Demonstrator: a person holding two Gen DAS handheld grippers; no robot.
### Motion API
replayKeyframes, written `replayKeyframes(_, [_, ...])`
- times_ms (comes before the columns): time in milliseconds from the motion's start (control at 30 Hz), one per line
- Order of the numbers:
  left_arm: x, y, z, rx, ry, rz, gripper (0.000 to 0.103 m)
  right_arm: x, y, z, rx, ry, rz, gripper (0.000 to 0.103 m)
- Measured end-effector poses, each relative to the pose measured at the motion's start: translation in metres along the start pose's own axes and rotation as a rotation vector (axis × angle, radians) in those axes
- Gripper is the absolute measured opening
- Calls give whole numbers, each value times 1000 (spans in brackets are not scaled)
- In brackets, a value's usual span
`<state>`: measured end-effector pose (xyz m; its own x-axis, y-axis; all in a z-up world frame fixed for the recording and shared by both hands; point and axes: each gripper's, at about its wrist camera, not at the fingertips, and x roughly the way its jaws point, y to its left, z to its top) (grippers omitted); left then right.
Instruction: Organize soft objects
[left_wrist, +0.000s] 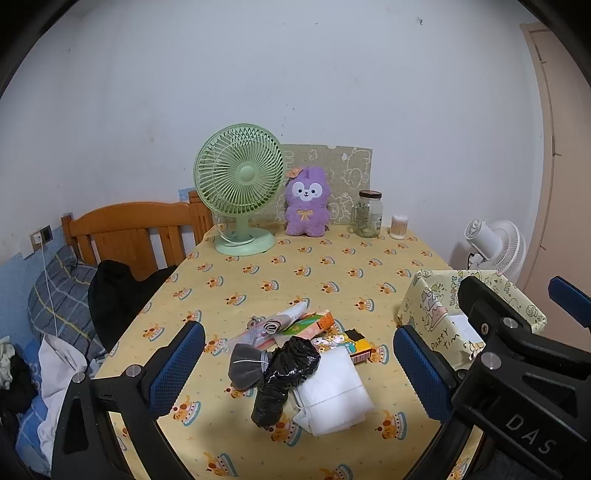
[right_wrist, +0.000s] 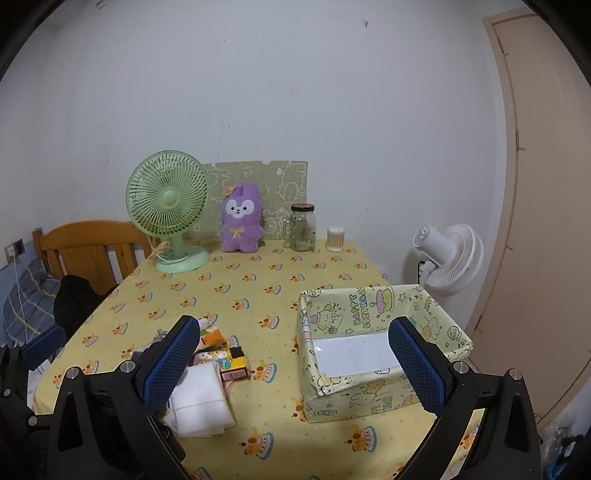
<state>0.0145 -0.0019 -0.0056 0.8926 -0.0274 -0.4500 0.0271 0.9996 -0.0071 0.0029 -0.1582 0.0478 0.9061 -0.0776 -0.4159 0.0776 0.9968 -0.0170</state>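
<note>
Left tongs (left_wrist: 299, 363) and right tongs (right_wrist: 295, 363) both spread wide, gripping nothing. Soft-item pile (left_wrist: 295, 365) on desk (left_wrist: 332, 266), under left tongs. Paper-wrapped box (right_wrist: 373, 354) beside pile, only white sheet (right_wrist: 354, 352) inside.

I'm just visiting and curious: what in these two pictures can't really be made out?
- Left wrist view: the carton under the black bag is partly covered.
- Right wrist view: the pile is partly hidden by the right gripper finger.
- Both views: the jar label is too small to read.
</note>
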Motion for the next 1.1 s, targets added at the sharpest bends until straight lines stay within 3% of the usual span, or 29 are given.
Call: replayKeyframes(1100, [5, -1, -3, -3, 26, 18, 102, 5, -2, 4, 3, 30, 14, 103])
